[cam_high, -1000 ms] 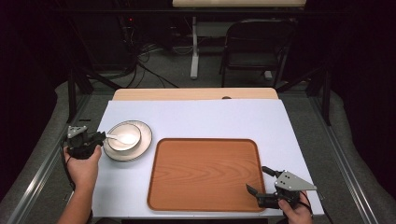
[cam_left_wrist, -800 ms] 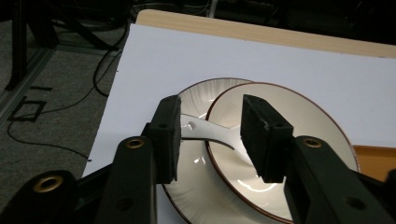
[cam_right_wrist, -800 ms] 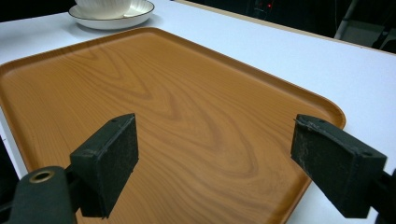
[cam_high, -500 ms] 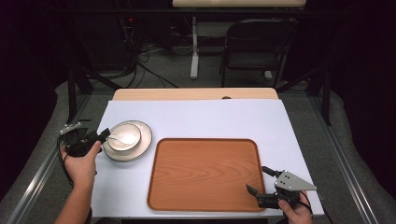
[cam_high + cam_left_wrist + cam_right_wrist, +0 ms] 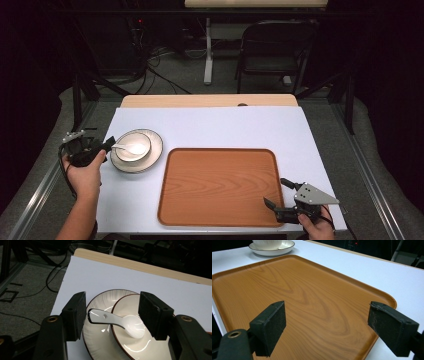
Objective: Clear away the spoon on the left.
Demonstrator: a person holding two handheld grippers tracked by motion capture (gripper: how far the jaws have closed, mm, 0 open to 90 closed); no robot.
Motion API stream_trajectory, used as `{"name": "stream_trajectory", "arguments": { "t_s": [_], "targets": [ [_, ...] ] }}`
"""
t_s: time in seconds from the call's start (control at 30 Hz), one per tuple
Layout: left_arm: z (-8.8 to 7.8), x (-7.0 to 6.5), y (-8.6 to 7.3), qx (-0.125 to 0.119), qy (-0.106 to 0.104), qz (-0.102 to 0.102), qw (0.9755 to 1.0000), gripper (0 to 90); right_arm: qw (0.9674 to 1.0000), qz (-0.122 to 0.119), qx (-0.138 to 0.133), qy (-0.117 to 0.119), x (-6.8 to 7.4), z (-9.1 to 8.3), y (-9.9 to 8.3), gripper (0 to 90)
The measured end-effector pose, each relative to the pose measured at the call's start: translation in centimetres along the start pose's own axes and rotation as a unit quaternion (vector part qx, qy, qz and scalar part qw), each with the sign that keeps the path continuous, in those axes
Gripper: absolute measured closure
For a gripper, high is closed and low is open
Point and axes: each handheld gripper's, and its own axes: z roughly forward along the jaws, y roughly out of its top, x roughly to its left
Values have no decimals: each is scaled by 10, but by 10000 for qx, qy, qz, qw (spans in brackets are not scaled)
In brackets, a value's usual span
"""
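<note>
A white spoon [image 5: 117, 321] lies in a white bowl [image 5: 134, 151] that stands on a dark-rimmed plate [image 5: 156, 152] at the table's left. The spoon's handle sticks out toward my left gripper [image 5: 107, 145]. That gripper's jaws have just been opening. In the left gripper view it [image 5: 113, 307] is open, with the handle between the pads and a gap on each side. My right gripper [image 5: 276, 192] is open over the near right corner of an empty wooden tray [image 5: 220, 185]. The right gripper view shows nothing between its jaws [image 5: 332, 327].
A pale blue sheet [image 5: 210, 125] covers the table, with a wooden strip [image 5: 210, 100] along the far edge. The table's left edge lies just beside my left hand [image 5: 85, 175]. Beyond the table stand a dark chair [image 5: 275, 50] and floor cables [image 5: 150, 65].
My left gripper's jaws have spread apart from the spoon handle, and the spoon stays in the bowl. Both hands and the right gripper have kept their places.
</note>
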Motion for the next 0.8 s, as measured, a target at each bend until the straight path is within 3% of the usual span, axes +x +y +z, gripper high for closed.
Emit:
{"name": "stream_trajectory", "arguments": {
  "t_s": [0.33,0.8],
  "targets": [
    [10,12,-9,71,-16,-306,9995,404,10000,0,4,11,0,0,0,144],
    [29,16,-22,88,-185,-674,9975,439,10000,9,7,17,0,0,0,144]
  ]
}}
